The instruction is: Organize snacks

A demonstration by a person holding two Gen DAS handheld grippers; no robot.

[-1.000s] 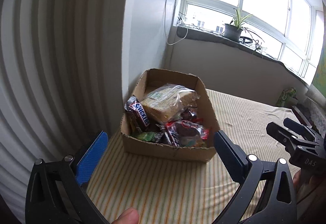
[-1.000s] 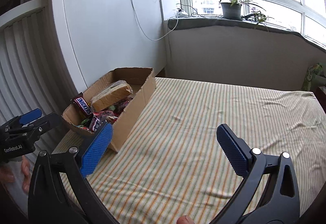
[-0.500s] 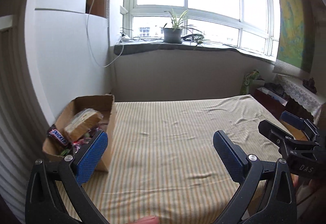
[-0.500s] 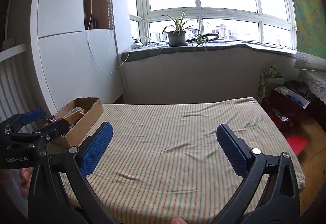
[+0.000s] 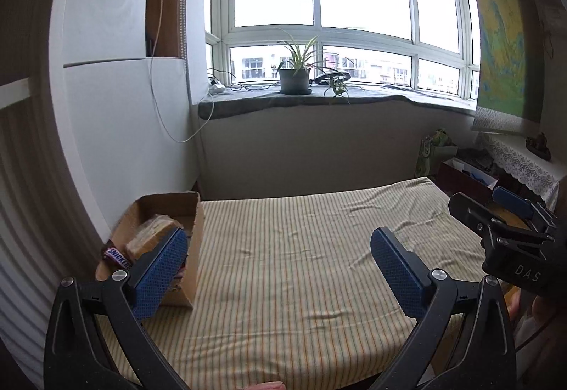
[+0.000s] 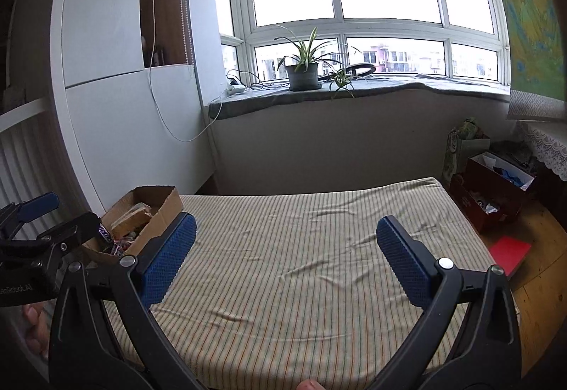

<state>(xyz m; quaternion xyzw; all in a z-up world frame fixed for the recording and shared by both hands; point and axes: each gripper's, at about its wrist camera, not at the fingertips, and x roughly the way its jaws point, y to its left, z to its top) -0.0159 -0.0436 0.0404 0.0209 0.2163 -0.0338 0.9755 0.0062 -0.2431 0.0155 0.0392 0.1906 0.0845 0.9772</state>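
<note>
Fingers of both grippers are spread wide and hold nothing, above the striped bed.

The left gripper [image 5: 278, 267] and the right gripper [image 6: 285, 255] are both released. The cardboard box [image 5: 193, 234] stands on the striped sheet [image 6: 301, 248] at its left edge, near the white wall, with a Snickers bar [image 5: 117, 254] and a wrapped sandwich [image 5: 150, 237] inside.

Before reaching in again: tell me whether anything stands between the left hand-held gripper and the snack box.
Nothing visible does. The left hand-held gripper is open and empty, the cardboard box sits just ahead at its left finger, with only bare striped sheet beside it.
</note>
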